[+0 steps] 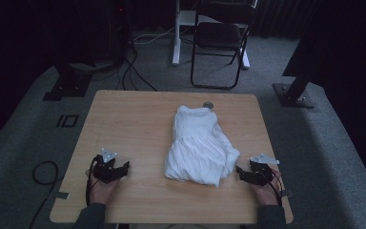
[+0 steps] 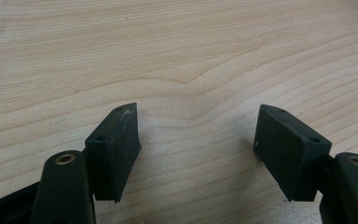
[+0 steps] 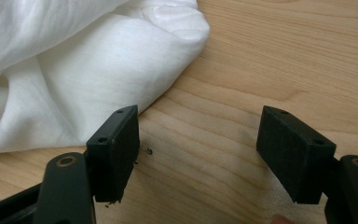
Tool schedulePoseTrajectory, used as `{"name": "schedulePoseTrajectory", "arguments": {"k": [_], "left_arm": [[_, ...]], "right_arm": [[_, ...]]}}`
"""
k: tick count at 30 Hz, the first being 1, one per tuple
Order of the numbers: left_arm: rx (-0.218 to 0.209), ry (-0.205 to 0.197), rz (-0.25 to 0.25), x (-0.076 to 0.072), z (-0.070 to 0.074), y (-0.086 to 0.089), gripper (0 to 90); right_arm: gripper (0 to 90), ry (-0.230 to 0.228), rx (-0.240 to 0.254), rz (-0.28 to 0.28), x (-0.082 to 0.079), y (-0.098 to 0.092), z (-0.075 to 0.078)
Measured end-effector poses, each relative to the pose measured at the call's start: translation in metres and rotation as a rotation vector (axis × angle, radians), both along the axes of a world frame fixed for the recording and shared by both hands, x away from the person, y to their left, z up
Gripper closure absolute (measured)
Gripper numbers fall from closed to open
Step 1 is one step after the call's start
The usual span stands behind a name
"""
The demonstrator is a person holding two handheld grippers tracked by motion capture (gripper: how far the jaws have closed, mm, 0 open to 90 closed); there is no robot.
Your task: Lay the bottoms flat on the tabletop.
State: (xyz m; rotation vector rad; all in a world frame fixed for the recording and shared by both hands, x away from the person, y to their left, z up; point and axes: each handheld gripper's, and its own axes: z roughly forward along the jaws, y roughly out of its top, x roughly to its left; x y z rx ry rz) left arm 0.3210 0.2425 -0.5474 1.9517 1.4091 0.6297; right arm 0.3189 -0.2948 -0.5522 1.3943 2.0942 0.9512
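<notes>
A crumpled white garment (image 1: 200, 148) lies in the middle of the wooden table (image 1: 133, 124), stretching from the far edge toward the near side. My left gripper (image 1: 119, 168) rests near the table's front left, well apart from the cloth, its jaws open over bare wood (image 2: 196, 140). My right gripper (image 1: 240, 172) sits at the front right, just beside the garment's near right corner. Its jaws stand open with nothing between them (image 3: 198, 144), and the white cloth (image 3: 74, 79) lies just beyond its left jaw.
A small round grey object (image 1: 208, 104) lies at the table's far edge behind the garment. A black folding chair (image 1: 219, 38) and a white post stand on the carpet beyond. Cables trail on the floor at the left.
</notes>
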Motion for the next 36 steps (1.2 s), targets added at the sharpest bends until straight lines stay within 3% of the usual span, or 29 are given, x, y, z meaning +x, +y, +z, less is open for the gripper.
{"name": "schedulePoseTrajectory", "arguments": {"k": [10,11,18,22,27,34,36], "left_arm": [[0.004,0.005,-0.019,0.000,0.000,-0.001,26.7],[0.003,0.006,-0.018,0.000,0.000,-0.001,26.9],[0.000,-0.001,-0.011,-0.004,0.000,-0.001,33.0],[-0.004,0.001,-0.027,-0.007,0.001,-0.003,40.8],[-0.013,0.015,-0.064,-0.009,0.003,-0.007,43.6],[-0.028,0.014,-0.077,-0.010,0.005,-0.009,43.7],[-0.050,0.001,-0.081,-0.011,0.009,-0.010,43.7]], "right_arm": [[25.4,0.005,-0.005,0.032,0.000,0.000,0.000],[20.3,0.010,-0.009,0.052,0.001,0.001,0.000],[20.4,0.011,-0.008,0.067,0.001,0.000,0.000],[29.7,0.011,-0.005,0.061,0.000,-0.003,0.001],[42.7,-0.001,0.002,0.054,-0.003,-0.005,0.002],[46.3,-0.006,-0.001,0.057,-0.003,-0.005,0.002],[47.2,-0.018,-0.006,0.059,-0.004,-0.003,0.004]]}}
